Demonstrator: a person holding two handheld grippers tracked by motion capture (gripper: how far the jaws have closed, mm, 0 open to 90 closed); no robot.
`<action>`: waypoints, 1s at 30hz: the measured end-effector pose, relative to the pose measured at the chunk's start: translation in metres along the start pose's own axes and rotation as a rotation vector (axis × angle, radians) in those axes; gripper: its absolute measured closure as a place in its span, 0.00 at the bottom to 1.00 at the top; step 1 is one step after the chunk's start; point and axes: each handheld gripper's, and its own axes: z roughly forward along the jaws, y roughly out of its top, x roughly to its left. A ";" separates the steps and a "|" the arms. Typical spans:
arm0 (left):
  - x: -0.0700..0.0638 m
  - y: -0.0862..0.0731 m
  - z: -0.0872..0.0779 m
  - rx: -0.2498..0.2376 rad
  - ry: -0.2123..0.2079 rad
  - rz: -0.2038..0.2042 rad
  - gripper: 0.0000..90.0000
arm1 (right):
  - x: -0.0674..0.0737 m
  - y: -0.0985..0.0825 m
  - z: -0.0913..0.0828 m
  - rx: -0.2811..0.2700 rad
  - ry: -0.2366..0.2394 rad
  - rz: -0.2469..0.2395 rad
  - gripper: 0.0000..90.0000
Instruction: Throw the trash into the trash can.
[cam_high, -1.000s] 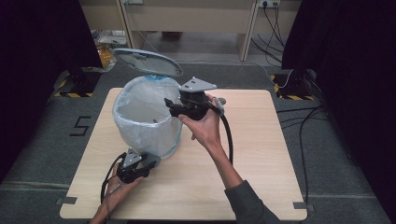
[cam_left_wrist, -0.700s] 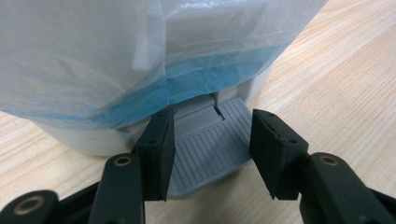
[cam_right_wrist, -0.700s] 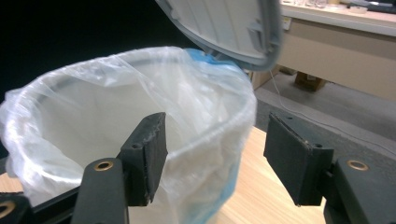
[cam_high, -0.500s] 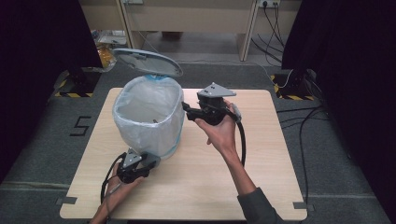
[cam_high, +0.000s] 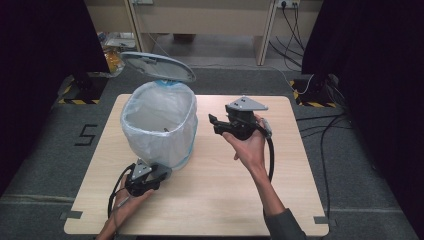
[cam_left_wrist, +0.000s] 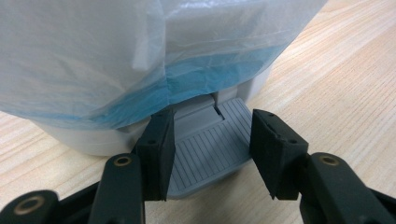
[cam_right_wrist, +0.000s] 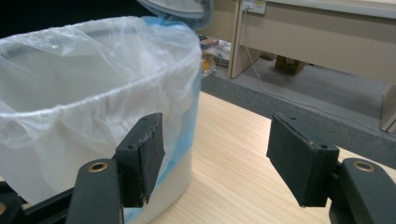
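A white pedal bin (cam_high: 160, 125) lined with a clear bag stands on the left half of the wooden table (cam_high: 215, 200), its grey lid (cam_high: 157, 65) raised. My left gripper (cam_high: 162, 175) lies low at the bin's foot. In the left gripper view its jaws (cam_left_wrist: 209, 140) are shut on the sides of the ribbed grey pedal (cam_left_wrist: 212, 161). My right gripper (cam_high: 212, 124) hangs in the air just right of the bin, pointing at it. Its jaws (cam_right_wrist: 215, 158) have just been opening and stand open with nothing between them; the bin wall (cam_right_wrist: 84, 102) is beside its left pad.
Grey floor surrounds the table, with cables at the right (cam_high: 325, 125) and a "5" mark at the left (cam_high: 87, 135). A wooden bench (cam_high: 200, 20) stands behind. The table's right half and front are bare wood.
The right gripper has moved to the right, from over the bin's rim to beside the bin, and a little lower. The left gripper and the raised lid have stayed put.
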 end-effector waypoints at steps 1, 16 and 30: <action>0.000 0.000 0.000 0.000 0.000 0.000 0.56 | -0.001 -0.002 -0.001 0.000 -0.002 0.003 0.40; 0.000 0.000 0.000 0.000 0.000 0.000 0.56 | -0.020 -0.032 -0.024 0.003 -0.039 0.032 0.38; 0.000 0.000 0.000 -0.001 0.002 -0.001 0.56 | -0.034 -0.064 -0.046 0.011 -0.075 0.055 0.38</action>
